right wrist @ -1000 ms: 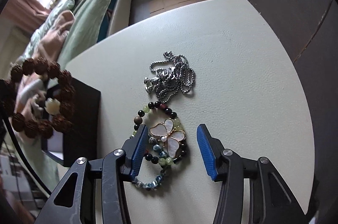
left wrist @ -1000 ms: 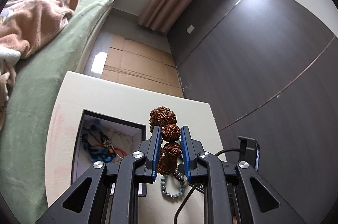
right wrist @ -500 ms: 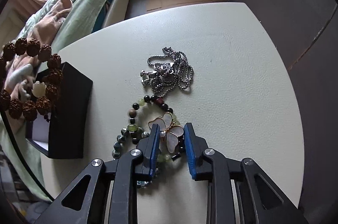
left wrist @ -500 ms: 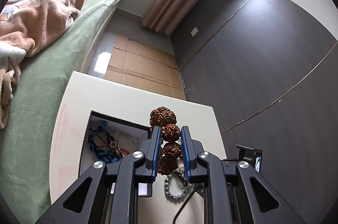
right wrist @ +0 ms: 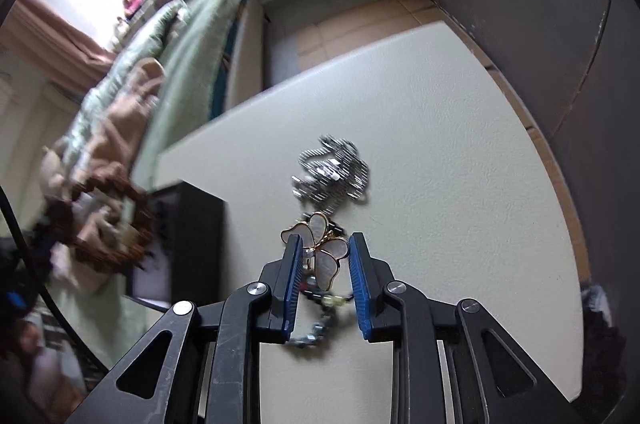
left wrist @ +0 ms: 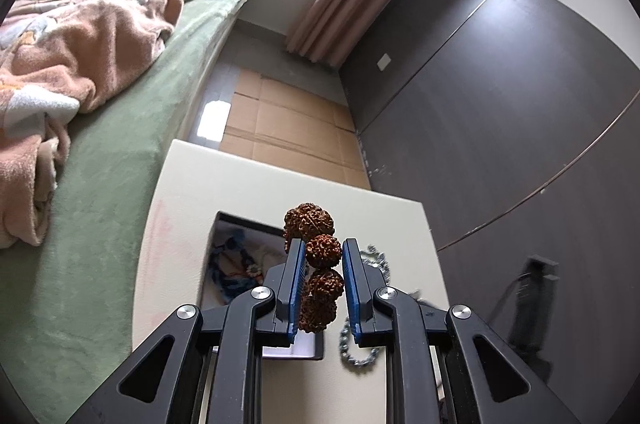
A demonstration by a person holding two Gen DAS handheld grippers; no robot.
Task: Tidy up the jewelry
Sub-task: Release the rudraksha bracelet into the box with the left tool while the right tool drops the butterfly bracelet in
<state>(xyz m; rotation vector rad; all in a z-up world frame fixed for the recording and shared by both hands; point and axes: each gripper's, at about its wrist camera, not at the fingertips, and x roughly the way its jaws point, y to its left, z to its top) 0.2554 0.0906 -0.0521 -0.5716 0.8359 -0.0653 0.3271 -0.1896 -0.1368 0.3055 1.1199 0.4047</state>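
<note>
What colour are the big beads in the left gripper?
Reddish brown and rough-textured; the big beads show best in the left wrist view, pinched in the left gripper.

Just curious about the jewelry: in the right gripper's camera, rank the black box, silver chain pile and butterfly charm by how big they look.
1. Black box
2. Silver chain pile and butterfly charm: alike; the charm is nearer, so unsure.

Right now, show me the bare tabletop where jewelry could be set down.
Free: the white tabletop right of the silver chain, out to its curved edge, and beyond the chain toward the far edge. Crowded: between the black box and chain, where the butterfly bracelet hangs.
</note>
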